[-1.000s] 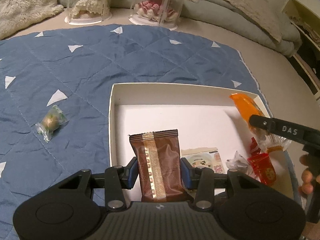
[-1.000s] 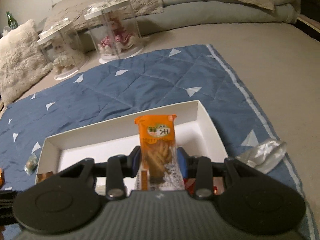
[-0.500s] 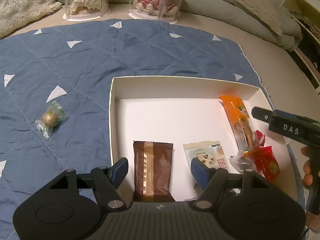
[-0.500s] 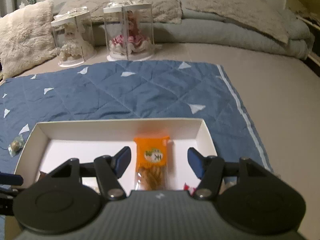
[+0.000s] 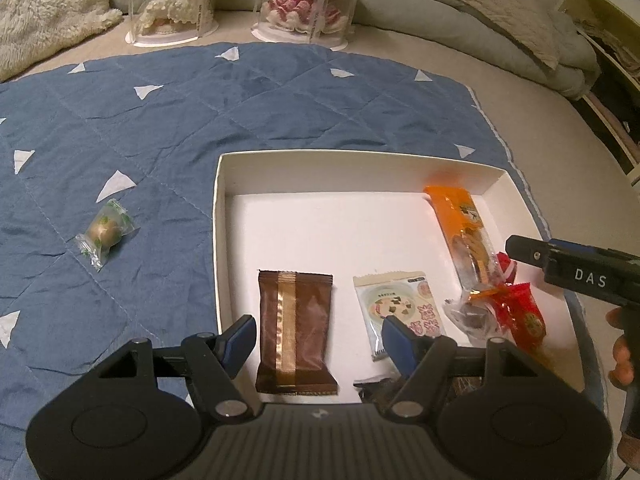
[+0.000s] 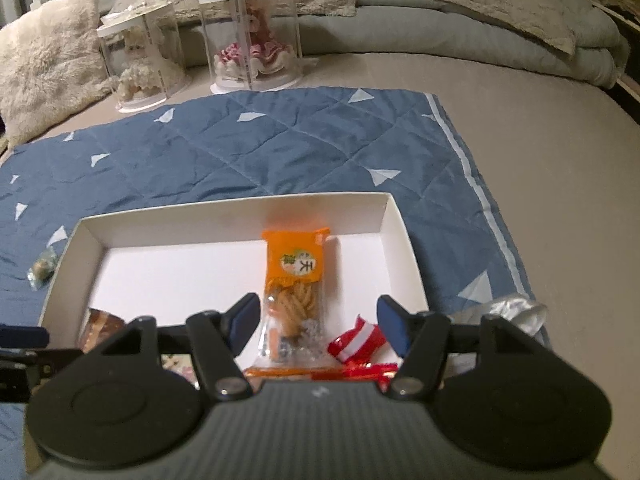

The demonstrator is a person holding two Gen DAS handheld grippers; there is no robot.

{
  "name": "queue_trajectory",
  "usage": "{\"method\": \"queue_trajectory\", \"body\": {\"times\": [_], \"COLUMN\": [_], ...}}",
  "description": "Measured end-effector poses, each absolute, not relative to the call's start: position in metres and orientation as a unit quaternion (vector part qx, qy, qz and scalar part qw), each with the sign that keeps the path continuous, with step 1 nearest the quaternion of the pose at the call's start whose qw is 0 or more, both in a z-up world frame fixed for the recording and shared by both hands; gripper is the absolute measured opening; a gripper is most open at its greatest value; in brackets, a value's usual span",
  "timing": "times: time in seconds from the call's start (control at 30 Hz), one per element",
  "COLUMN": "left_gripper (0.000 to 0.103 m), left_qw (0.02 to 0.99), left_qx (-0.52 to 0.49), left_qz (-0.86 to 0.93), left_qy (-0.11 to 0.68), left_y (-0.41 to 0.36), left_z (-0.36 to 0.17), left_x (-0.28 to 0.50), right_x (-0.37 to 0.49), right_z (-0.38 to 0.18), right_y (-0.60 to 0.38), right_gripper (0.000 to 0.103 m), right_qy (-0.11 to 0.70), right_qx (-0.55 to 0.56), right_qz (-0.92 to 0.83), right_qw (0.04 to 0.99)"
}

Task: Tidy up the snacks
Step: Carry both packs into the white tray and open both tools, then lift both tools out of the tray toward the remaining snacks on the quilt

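Note:
A white box [image 5: 280, 216] lies on a blue quilted mat. In it are a brown packet [image 5: 295, 332], a pale cookie packet [image 5: 400, 308], an orange snack packet [image 5: 460, 228] and red wrapped sweets [image 5: 524, 316]. My left gripper [image 5: 316, 340] is open, with the brown packet lying loose between its fingers. My right gripper [image 6: 316, 324] is open over the orange packet [image 6: 296, 276], which lies in the box [image 6: 240, 212]; a red sweet [image 6: 356, 344] is beside it. A green-wrapped candy [image 5: 105, 232] lies on the mat left of the box and shows in the right wrist view [image 6: 42, 266].
Two clear cases with dolls [image 5: 308, 4] stand beyond the mat, with cushions and bedding behind. A crumpled clear wrapper [image 6: 504, 312] lies on the mat right of the box. The right gripper's body [image 5: 580, 276] reaches in over the box's right side.
Both grippers opened. The left one let go of the brown packet and the right one let go of the orange packet; both packets now lie in the box. Both grippers drew back a little.

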State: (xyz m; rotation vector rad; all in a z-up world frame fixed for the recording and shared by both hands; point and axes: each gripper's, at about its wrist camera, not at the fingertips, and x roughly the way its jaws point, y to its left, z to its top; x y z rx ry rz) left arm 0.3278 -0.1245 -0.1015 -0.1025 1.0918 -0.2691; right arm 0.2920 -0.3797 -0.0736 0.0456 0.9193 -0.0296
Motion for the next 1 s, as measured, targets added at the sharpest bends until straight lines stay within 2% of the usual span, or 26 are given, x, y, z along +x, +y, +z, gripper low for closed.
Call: {"method": "queue_trajectory", "body": {"times": [0.13, 0.23, 0.33, 0.57, 0.7, 0.93, 1.0], "left_gripper": [0.072, 0.088, 0.089, 0.102, 0.103, 0.103, 0.103], "left_qw": [0.846, 0.848, 0.849, 0.851, 0.856, 0.861, 0.860], "left_qx": [-0.046, -0.046, -0.043, -0.043, -0.050, -0.064, -0.064], "left_qz": [-0.129, -0.130, -0.131, -0.125, -0.122, -0.109, -0.112], "left_qy": [0.515, 0.513, 0.511, 0.508, 0.500, 0.492, 0.493], "left_y": [-0.125, -0.124, -0.124, -0.117, -0.111, -0.097, -0.094], "left_z": [-0.097, -0.093, -0.089, -0.081, -0.076, -0.070, -0.069], "left_x": [0.322, 0.316, 0.310, 0.299, 0.292, 0.285, 0.284], "right_x": [0.283, 0.275, 0.267, 0.244, 0.232, 0.216, 0.214], "right_z": [-0.068, -0.062, -0.057, -0.049, -0.044, -0.035, -0.033], "right_y": [-0.378, -0.378, -0.380, -0.384, -0.383, -0.376, -0.373], "right_gripper": [0.070, 0.071, 0.073, 0.081, 0.086, 0.102, 0.102], "right_qy": [0.442, 0.439, 0.437, 0.430, 0.427, 0.418, 0.418], "right_qx": [0.023, 0.029, 0.036, 0.040, 0.038, 0.024, 0.021], "right_qz": [-0.009, -0.006, -0.009, -0.008, -0.003, 0.003, 0.004], "right_qw": [0.897, 0.898, 0.899, 0.902, 0.904, 0.908, 0.908]}}
